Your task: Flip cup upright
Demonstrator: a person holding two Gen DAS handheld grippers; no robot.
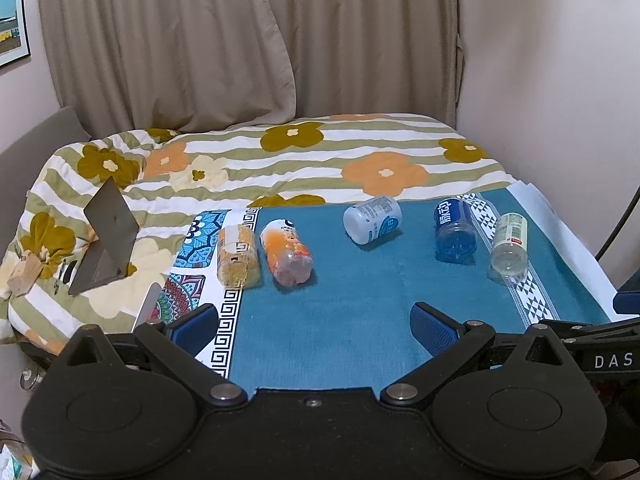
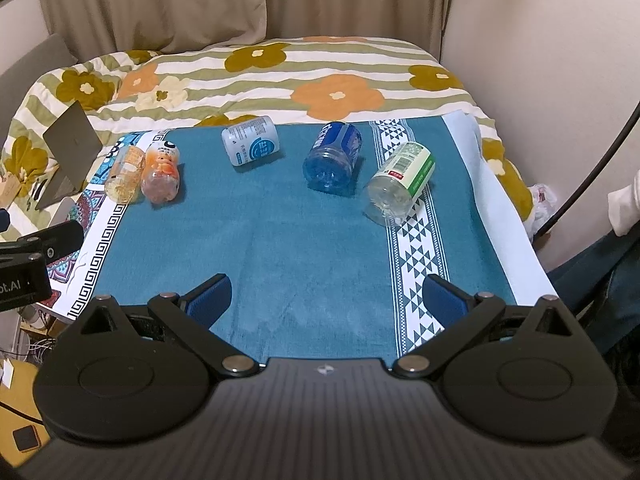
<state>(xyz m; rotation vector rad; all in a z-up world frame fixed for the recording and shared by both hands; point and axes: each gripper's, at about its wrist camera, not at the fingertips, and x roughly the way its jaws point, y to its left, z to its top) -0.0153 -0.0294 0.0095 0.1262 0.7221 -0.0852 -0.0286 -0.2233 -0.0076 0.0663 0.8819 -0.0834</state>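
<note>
Several plastic cups lie on their sides on a teal cloth (image 1: 340,300). From left: a yellow cup (image 1: 237,256) (image 2: 125,176), an orange cup (image 1: 286,257) (image 2: 161,174), a white-blue cup (image 1: 373,219) (image 2: 250,141), a dark blue cup (image 1: 455,230) (image 2: 333,156) and a clear cup with a green label (image 1: 509,246) (image 2: 400,182). My left gripper (image 1: 314,330) is open and empty, near the cloth's front edge. My right gripper (image 2: 328,298) is open and empty, well short of the cups.
The cloth lies on a bed with a flowered quilt (image 1: 280,152). An open laptop (image 1: 105,236) stands on the quilt at the left. Curtains (image 1: 240,40) hang behind, a wall is at the right. The left gripper's body shows at the right view's left edge (image 2: 28,260).
</note>
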